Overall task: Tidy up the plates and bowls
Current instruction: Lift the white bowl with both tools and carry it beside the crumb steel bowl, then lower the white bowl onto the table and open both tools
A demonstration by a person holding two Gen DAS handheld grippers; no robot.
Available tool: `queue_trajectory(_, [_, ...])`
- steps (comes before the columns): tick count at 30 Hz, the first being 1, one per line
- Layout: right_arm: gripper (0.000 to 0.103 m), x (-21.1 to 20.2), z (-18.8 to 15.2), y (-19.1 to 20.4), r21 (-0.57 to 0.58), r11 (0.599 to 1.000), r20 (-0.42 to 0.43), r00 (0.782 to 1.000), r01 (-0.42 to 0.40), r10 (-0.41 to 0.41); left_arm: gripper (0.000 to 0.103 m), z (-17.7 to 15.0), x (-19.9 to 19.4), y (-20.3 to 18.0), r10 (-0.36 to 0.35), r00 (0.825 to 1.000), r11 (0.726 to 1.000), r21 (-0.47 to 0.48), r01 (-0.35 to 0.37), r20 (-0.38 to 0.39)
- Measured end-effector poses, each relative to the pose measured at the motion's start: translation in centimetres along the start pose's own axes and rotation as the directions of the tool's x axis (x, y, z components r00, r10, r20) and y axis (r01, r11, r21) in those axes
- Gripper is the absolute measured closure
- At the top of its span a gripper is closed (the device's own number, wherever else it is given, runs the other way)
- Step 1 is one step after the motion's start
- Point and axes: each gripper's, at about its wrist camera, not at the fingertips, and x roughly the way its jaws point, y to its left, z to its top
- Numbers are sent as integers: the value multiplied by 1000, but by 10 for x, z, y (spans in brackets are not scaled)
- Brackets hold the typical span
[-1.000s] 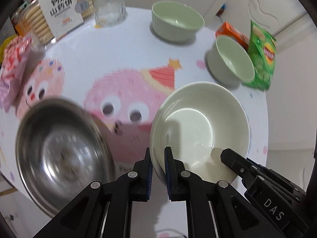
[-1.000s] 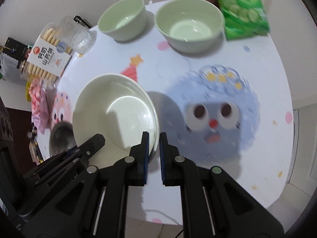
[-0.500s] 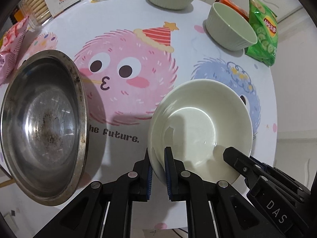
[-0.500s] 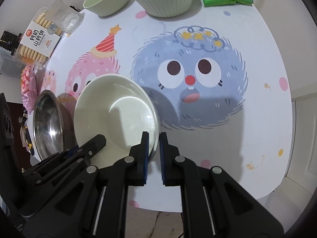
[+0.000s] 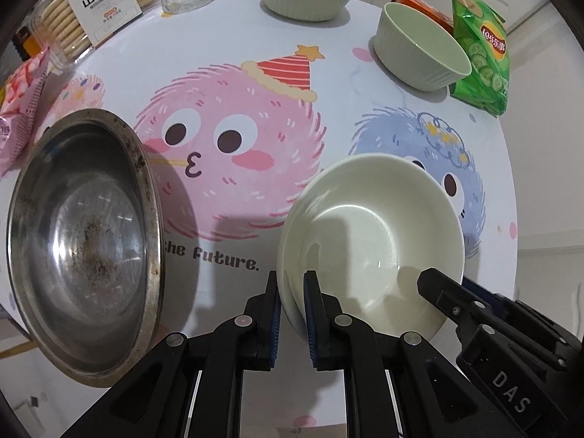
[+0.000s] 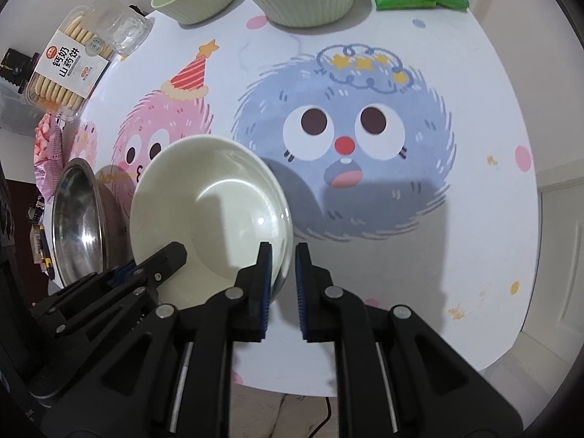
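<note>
The white bowl (image 5: 372,241), smooth and glazed, sits on the bench (image 5: 255,73) near its front edge. The left tongs (image 5: 292,314) pinch its near-left rim; the right tongs (image 6: 280,284) have just been opening, the rim loose between their pads. A scuffed steel bowl (image 5: 84,241) overhangs the left edge. Farther off stand two ribbed green bowls (image 5: 423,51), with bare printed cloth between.

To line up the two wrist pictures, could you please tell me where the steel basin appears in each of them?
Left wrist view: the steel basin fills the left side, large, left of the white bowl.
Right wrist view: the same basin is small at the left edge, partly behind the white bowl.
Shared landmark: the pink fuzzy cartoon with the party hat, printed on the table beside the basin.
</note>
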Motion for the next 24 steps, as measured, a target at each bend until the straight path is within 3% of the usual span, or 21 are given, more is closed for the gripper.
queue_trajectory(4, [66, -9, 4, -7, 21, 1000, 25, 1000, -12, 11, 82, 6, -7, 3, -1, 1000, 1000, -8, 2, 17])
queue_trajectory(7, [45, -19, 8, -10, 34, 999, 56, 998, -25, 23, 76, 12, -14, 2, -5, 999, 1000, -4, 6, 37])
queue_trajectory(9, [41, -28, 13, -10, 36, 999, 85, 996, -27, 23, 62, 15, -20, 1, -8, 998, 1000, 2, 8, 55])
queue_trajectory(11, [33, -35, 16, -10, 40, 999, 107, 994, -25, 20, 40, 18, -26, 0, -11, 997, 1000, 2, 11, 79])
queue_trajectory(14, [20, -46, 23, -13, 56, 998, 140, 990, -23, 15, 20, 24, -35, -1, -5, 995, 1000, 13, 4, 103])
queue_trajectory(18, [18, -57, 33, -17, 70, 998, 179, 984, -9, -3, 14, 31, -43, -3, 11, 992, 1000, 23, -14, 125])
queue_trajectory(21, [6, -66, 42, -21, 91, 996, 202, 979, -14, -5, 0, 37, -46, -3, 7, 991, 1000, 24, -11, 132])
queue_trajectory(22, [0, -68, 44, -22, 93, 996, 209, 978, -14, -6, 0, 39, -47, -2, 13, 990, 1000, 24, -17, 140])
queue_trajectory(24, [0, -74, 51, -21, 95, 995, 225, 974, -10, -11, 0, 44, -50, 0, 24, 989, 999, 22, -28, 149])
